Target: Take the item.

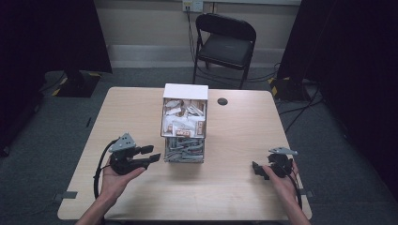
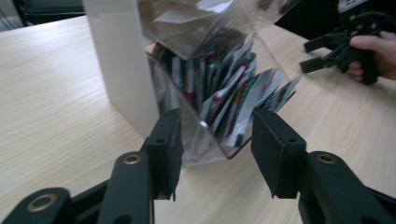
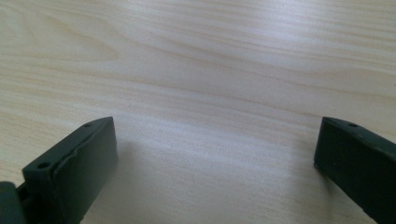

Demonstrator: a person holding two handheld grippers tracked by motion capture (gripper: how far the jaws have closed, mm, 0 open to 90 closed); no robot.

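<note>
High view puts the left gripper (image 1: 149, 155) just beside the clear packet dispenser (image 1: 184, 124) at mid-counter (image 1: 234, 140), fingers (image 2: 164, 144) released toward its lower bin; the right gripper (image 1: 257, 169), also released, sits well apart.

Upright clear packet-filled box (image 1: 184, 124) mid-table (image 1: 234, 183)

Black folding chair (image 1: 225, 43) seen beyond table's far edge, on grey carpet (image 1: 42, 126). Cables (image 1: 300, 110) trailed across floor at right. Wall outlet (image 1: 193, 5) mounted above chair. Dark curtains (image 1: 361, 70) hung at both sides.
</note>
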